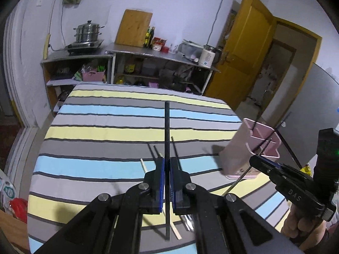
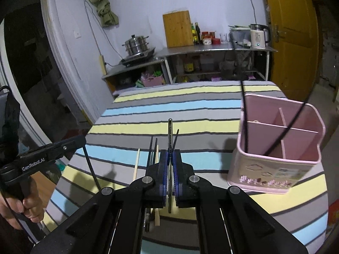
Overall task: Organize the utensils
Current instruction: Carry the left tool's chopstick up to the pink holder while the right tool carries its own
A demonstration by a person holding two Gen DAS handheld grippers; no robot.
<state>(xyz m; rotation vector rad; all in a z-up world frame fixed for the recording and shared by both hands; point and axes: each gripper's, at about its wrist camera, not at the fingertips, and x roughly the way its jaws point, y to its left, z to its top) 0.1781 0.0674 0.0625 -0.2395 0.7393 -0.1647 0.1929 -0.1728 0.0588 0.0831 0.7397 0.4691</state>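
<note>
beside the pink utensil holder (image 2: 275,139) near the striped surface's (image 2: 190,114) right edge, holding two black chopsticks (image 2: 245,127), left gripper (image 1: 167,165) clamps a black chopstick (image 1: 167,127), right gripper (image 2: 170,158) a metal utensil (image 2: 170,131).

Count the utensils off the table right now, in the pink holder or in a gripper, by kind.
Black chopsticks: 3, two in the pink holder, one in the left gripper.
Metal utensil: 1, in the right gripper.
Total: 4.

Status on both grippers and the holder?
Left hand-held gripper shut on black chopstick. Right shut on thin metal utensil. Pink divided plastic holder upright, path unobstructed.
</note>
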